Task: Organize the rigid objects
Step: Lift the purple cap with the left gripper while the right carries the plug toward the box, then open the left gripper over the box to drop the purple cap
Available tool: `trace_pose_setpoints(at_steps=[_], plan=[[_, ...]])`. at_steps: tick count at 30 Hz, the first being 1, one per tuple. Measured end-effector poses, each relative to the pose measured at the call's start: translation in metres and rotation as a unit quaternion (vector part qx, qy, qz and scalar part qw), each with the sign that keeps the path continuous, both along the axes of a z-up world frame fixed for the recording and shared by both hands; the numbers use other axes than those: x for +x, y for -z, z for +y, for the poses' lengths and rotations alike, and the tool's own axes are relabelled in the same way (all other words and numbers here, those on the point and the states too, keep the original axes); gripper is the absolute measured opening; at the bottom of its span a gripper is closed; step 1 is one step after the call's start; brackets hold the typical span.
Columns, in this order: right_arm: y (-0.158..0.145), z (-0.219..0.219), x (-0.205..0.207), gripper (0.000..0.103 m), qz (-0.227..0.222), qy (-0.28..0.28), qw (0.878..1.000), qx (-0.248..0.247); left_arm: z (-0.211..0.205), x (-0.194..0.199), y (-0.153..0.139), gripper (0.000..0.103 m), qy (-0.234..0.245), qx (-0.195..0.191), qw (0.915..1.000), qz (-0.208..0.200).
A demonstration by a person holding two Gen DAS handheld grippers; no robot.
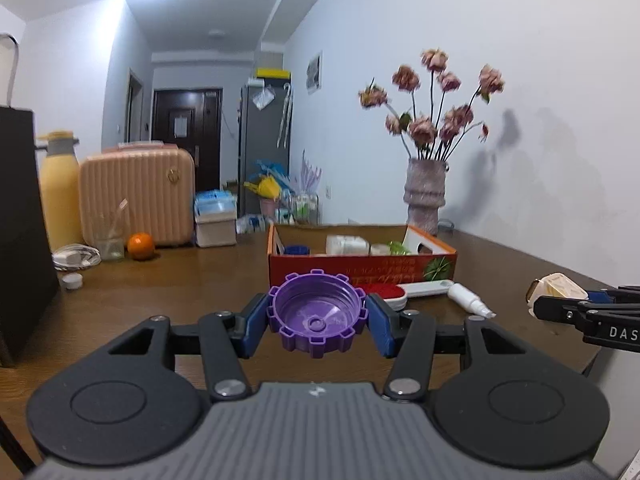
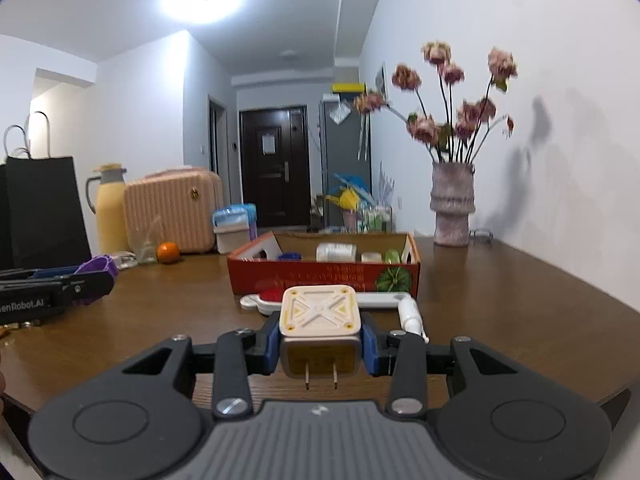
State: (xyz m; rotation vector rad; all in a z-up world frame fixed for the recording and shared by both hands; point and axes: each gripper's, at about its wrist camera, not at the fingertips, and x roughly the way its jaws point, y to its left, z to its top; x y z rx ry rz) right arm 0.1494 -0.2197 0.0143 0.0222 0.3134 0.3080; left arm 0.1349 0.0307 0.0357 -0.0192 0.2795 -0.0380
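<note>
The left claw [image 1: 316,322] pinches a purple notched cap [image 1: 316,316], open side up, above the brown worktop [image 1: 180,300]. The right claw [image 2: 319,344] pinches a cream plug adapter [image 2: 319,320], prongs toward the camera. Beyond lie a white spray bottle [image 2: 410,314] and a red-and-white brush [image 1: 396,292], then the red cardboard box [image 2: 320,276] holding small containers.

Glossy purple plastic cap [image 1: 316,316], matt cream plastic plug [image 2: 319,312], polished wooden table [image 2: 500,312]
</note>
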Motion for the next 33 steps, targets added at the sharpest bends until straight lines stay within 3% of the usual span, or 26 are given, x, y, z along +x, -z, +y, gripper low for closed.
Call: trace_pose_setpoints(at_steps=[7, 12, 15, 18, 22, 25, 27, 33], plan=[[-0.008, 0.001, 0.068, 0.038, 0.023, -0.005, 1.000, 0.009, 0.014, 0.090, -0.013, 0.054, 0.023, 0.014, 0.9995, 0.017], [-0.028, 0.007, 0.155, 0.038, 0.042, -0.022, 0.999, 0.016, 0.030, 0.203, -0.027, 0.054, 0.046, -0.015, 0.9968, 0.063], [-0.043, 0.016, 0.221, 0.038, 0.048, -0.024, 0.999, -0.006, 0.034, 0.275, -0.030, 0.054, 0.055, -0.021, 0.9928, 0.104], [-0.041, 0.025, 0.301, 0.038, 0.101, -0.029, 0.994, -0.010, 0.036, 0.350, -0.018, 0.054, 0.048, -0.016, 0.9851, 0.164], [-0.020, 0.043, 0.393, 0.038, 0.184, -0.022, 0.982, -0.047, 0.038, 0.415, 0.010, 0.054, 0.043, -0.007, 0.9728, 0.228], [-0.001, 0.056, 0.443, 0.038, 0.231, -0.012, 0.970, -0.079, 0.036, 0.446, 0.025, 0.054, 0.047, -0.004, 0.9632, 0.265], [0.015, 0.064, 0.468, 0.038, 0.260, -0.001, 0.960, -0.101, 0.031, 0.460, 0.033, 0.054, 0.055, 0.017, 0.9590, 0.277], [0.036, 0.067, 0.498, 0.038, 0.286, 0.021, 0.950, -0.128, 0.023, 0.467, 0.040, 0.058, 0.073, 0.060, 0.9567, 0.275]])
